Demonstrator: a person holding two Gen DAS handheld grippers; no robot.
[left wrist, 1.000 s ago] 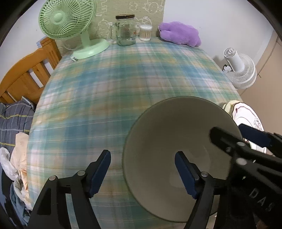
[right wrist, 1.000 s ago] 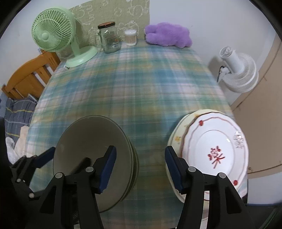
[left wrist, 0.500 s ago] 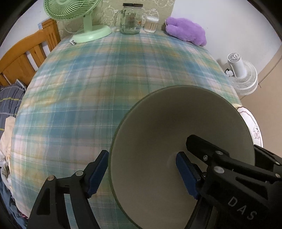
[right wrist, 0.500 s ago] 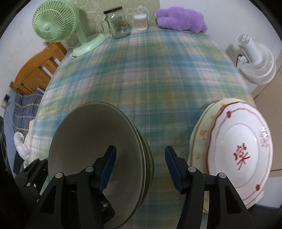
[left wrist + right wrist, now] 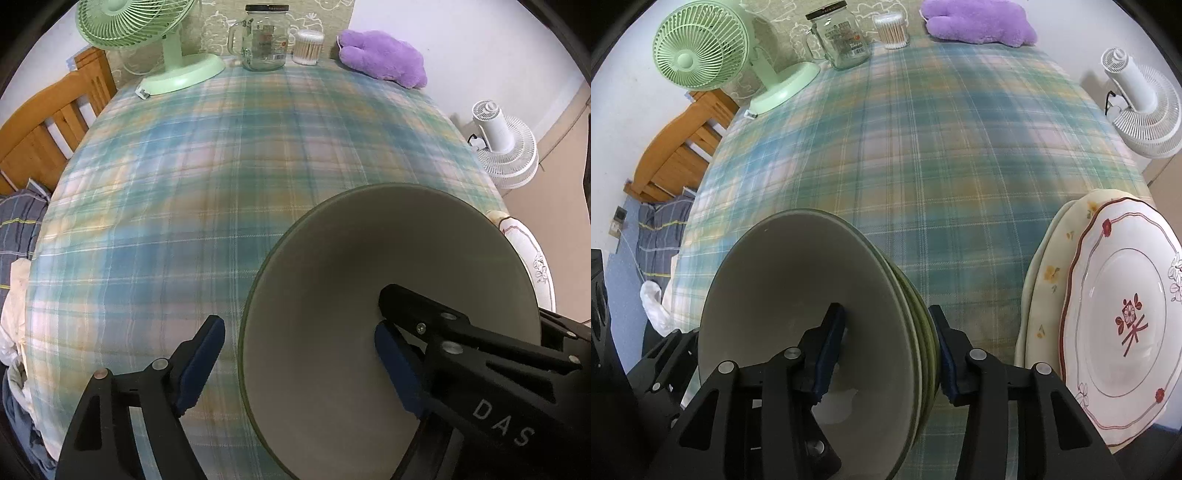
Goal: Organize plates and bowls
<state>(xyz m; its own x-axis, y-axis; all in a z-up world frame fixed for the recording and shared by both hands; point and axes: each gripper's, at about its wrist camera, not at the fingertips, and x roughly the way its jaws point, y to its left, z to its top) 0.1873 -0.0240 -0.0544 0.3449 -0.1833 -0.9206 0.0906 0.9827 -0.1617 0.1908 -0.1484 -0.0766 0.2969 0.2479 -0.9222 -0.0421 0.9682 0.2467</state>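
Nested stack of grey-green bowls sits at the near edge of the worktop, left of a stack of plates. Bowls with bowls, plates with plates; the sorting looks mostly done, judging by the two piles.

Right gripper straddles the right-hand rim of the bowl stack: one pad inside the top bowl, the other outside against the stacked rims. Its jaws are closing on the rims; whether the pads press yet I cannot tell. Probably a grip taken to steady or shift the stack.

Left gripper straddles the left-hand wall of the top bowl, one finger inside, the other outside over the plaid cloth. Jaws are opening, spread wide, outer pad clear of the wall; looks like a release.

Far end: green fan, glass jar, purple plush, all well apart from the dishes.
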